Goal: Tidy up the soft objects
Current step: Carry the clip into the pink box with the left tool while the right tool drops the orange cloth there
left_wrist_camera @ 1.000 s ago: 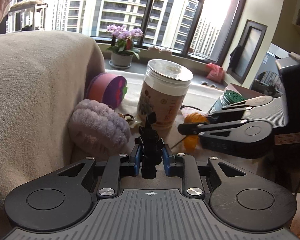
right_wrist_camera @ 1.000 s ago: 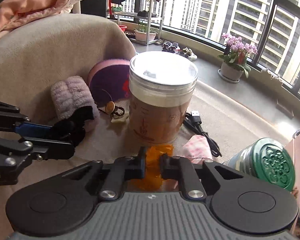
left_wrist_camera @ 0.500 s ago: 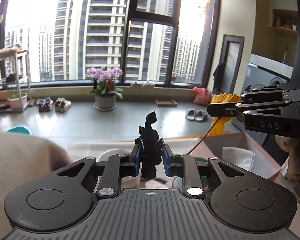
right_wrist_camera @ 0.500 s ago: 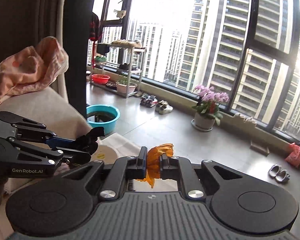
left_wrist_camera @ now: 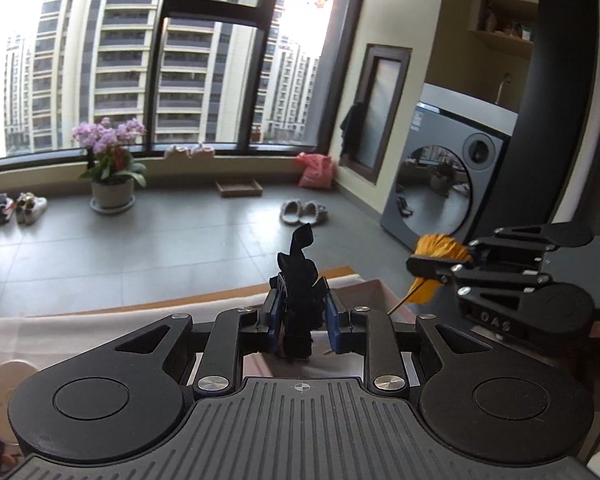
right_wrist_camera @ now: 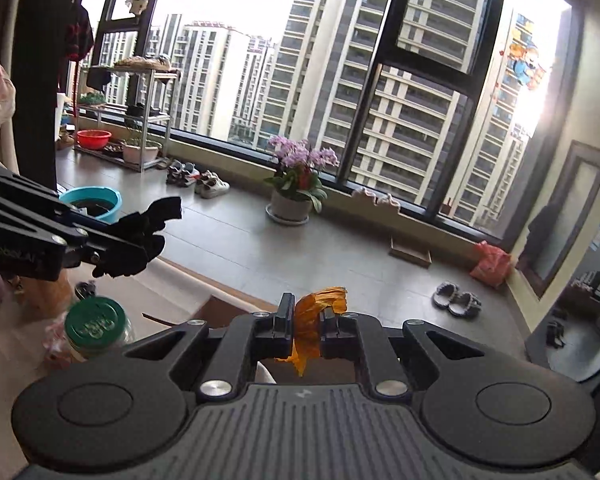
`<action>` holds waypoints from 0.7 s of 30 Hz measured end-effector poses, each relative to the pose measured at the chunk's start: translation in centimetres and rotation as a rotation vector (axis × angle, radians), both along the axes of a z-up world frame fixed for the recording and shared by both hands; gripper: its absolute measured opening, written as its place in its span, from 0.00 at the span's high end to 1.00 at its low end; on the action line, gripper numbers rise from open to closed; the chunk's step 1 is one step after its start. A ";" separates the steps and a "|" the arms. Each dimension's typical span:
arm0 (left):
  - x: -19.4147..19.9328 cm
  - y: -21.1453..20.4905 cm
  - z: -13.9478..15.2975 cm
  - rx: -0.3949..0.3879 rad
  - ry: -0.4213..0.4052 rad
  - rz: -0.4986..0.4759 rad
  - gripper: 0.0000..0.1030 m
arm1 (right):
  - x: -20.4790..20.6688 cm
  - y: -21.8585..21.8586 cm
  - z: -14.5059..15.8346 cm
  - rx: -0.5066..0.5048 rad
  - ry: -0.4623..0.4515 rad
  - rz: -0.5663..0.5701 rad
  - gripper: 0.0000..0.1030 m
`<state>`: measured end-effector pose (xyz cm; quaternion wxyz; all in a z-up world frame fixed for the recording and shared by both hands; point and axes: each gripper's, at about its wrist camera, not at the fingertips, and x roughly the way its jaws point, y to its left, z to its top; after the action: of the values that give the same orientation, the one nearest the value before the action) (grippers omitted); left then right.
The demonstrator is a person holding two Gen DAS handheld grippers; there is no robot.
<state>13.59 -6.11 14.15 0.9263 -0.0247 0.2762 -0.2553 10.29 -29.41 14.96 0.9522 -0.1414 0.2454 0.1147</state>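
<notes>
- Tongs on the left (left_wrist_camera: 301, 316) pinch a crumpled black soft item (left_wrist_camera: 299, 280), which sticks up between the blue-padded fingers (left_wrist_camera: 271, 316); the same black item shows in the right wrist view (right_wrist_camera: 140, 240), bunched at the tips of the left tongs (right_wrist_camera: 112, 246).
- Right tongs (right_wrist_camera: 306, 320) are pressed onto an orange soft item (right_wrist_camera: 314, 316), part of it fanning above the fingers and a tail hanging below them.
- From the left wrist view the right tongs (left_wrist_camera: 430, 266) sit off to the right, with the orange item (left_wrist_camera: 440, 250) showing as a frilly tuft at their tip.
- Both tongs are held in the air, well above an open cardboard box (right_wrist_camera: 220, 312) with a pale lining (left_wrist_camera: 360, 292) that lies just below and ahead of them.
- Beside the box, on the lower left of the right wrist view, stands a jar with a green embossed lid (right_wrist_camera: 94, 322).
- Farther off on the tiled floor are a potted pink orchid (left_wrist_camera: 110, 168), a pair of grey slippers (left_wrist_camera: 304, 213), a pink bag (left_wrist_camera: 315, 170) and a washing machine (left_wrist_camera: 440, 184) by the wall.
</notes>
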 end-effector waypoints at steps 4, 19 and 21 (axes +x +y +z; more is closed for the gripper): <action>1.8 -2.8 -1.0 0.007 0.052 -0.073 0.74 | 0.4 -1.2 -3.4 -0.011 0.075 -0.026 0.89; 5.3 -10.7 -9.7 0.312 0.212 -0.204 0.71 | -0.9 0.0 -10.2 -0.042 0.241 0.004 0.43; 5.0 -10.3 -9.6 0.265 0.218 -0.247 0.71 | -1.3 -0.3 -9.9 -0.015 0.239 0.007 0.33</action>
<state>18.60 -16.44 4.56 0.8477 0.1037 0.4070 -0.3242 8.99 -29.68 5.01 0.9147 -0.1346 0.3575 0.1322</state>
